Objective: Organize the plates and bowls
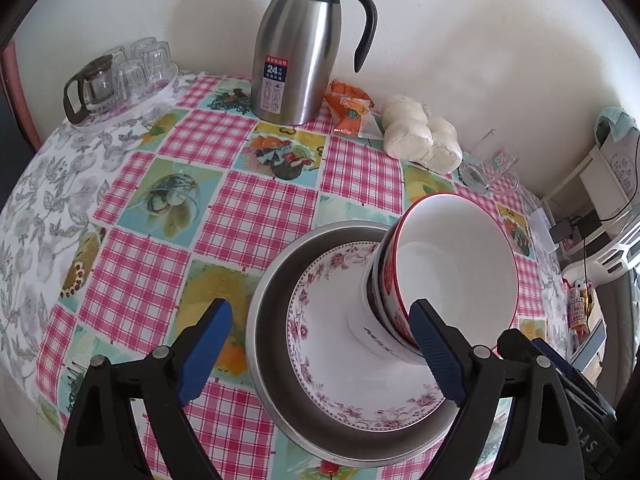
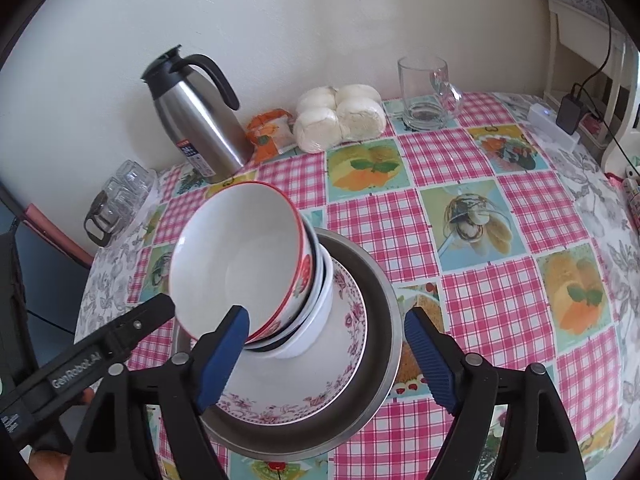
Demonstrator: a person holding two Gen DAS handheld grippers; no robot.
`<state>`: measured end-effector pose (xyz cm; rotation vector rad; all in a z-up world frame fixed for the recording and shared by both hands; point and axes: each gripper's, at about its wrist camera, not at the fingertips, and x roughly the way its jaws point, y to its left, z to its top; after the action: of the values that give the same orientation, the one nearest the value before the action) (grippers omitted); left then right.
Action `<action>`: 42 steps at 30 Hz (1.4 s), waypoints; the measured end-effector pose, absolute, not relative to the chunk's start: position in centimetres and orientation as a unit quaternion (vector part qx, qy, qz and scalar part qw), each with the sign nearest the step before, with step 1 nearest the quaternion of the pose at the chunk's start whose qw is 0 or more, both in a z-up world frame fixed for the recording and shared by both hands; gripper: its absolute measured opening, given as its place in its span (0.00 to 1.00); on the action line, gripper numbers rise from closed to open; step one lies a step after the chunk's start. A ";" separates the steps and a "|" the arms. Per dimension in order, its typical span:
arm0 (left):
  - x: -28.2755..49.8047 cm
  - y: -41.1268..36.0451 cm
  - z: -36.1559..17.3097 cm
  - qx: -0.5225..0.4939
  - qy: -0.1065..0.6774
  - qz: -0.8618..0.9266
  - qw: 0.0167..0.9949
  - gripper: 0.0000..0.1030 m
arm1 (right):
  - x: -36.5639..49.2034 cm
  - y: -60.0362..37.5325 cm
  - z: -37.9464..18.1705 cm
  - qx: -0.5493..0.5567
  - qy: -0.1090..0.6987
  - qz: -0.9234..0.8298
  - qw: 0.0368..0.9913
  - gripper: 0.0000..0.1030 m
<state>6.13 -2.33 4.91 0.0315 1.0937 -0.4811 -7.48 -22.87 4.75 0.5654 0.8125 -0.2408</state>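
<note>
A steel basin [image 1: 264,320] [image 2: 386,296] stands on the checked tablecloth with a floral-rimmed plate [image 1: 320,320] [image 2: 304,380] lying in it. On the plate rests a nested stack of bowls, topped by a red-rimmed white bowl [image 1: 460,260] [image 2: 240,264]. My left gripper [image 1: 322,350] is open over the basin's left side, its right fingertip [image 1: 436,356] close to the stack's base. My right gripper [image 2: 326,360] is open over the basin's right side, its left fingertip [image 2: 224,356] beside the bowls. Neither gripper grips anything.
Along the wall stand a steel thermos jug [image 1: 296,60] [image 2: 196,128], a tray of glass cups [image 1: 120,76] [image 2: 120,196], an orange packet [image 1: 348,108], bagged white buns [image 1: 420,136] [image 2: 340,116] and a glass mug [image 2: 424,92]. A charger with cables [image 2: 572,112] sits at the far right edge.
</note>
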 end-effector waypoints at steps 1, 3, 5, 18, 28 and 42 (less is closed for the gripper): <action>6.0 -2.3 5.0 0.015 0.513 -0.227 0.828 0.88 | -7.6 -22.8 4.8 0.271 0.386 -0.114 0.874 0.85; 5.7 -2.2 5.0 0.017 0.511 -0.227 0.829 0.91 | -8.0 -22.6 4.7 0.270 0.383 -0.113 0.876 0.87; 5.4 -2.2 5.0 0.021 0.509 -0.226 0.830 0.93 | -8.1 -22.4 4.5 0.270 0.383 -0.115 0.876 0.87; 4.7 -1.3 4.4 0.016 0.515 -0.211 0.831 0.94 | -8.4 -21.6 2.7 0.246 0.403 -0.120 0.873 1.00; 4.3 -1.3 4.0 0.015 0.526 -0.214 0.823 0.94 | -8.7 -21.1 2.3 0.231 0.408 -0.123 0.875 1.00; 2.8 -1.8 4.8 0.071 0.513 -0.196 0.833 0.94 | -9.8 -20.8 1.9 0.222 0.415 -0.130 0.873 1.00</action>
<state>2.78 -1.79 4.75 0.1509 1.0876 -0.4146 -9.77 -20.82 1.93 0.4645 0.8669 -0.2714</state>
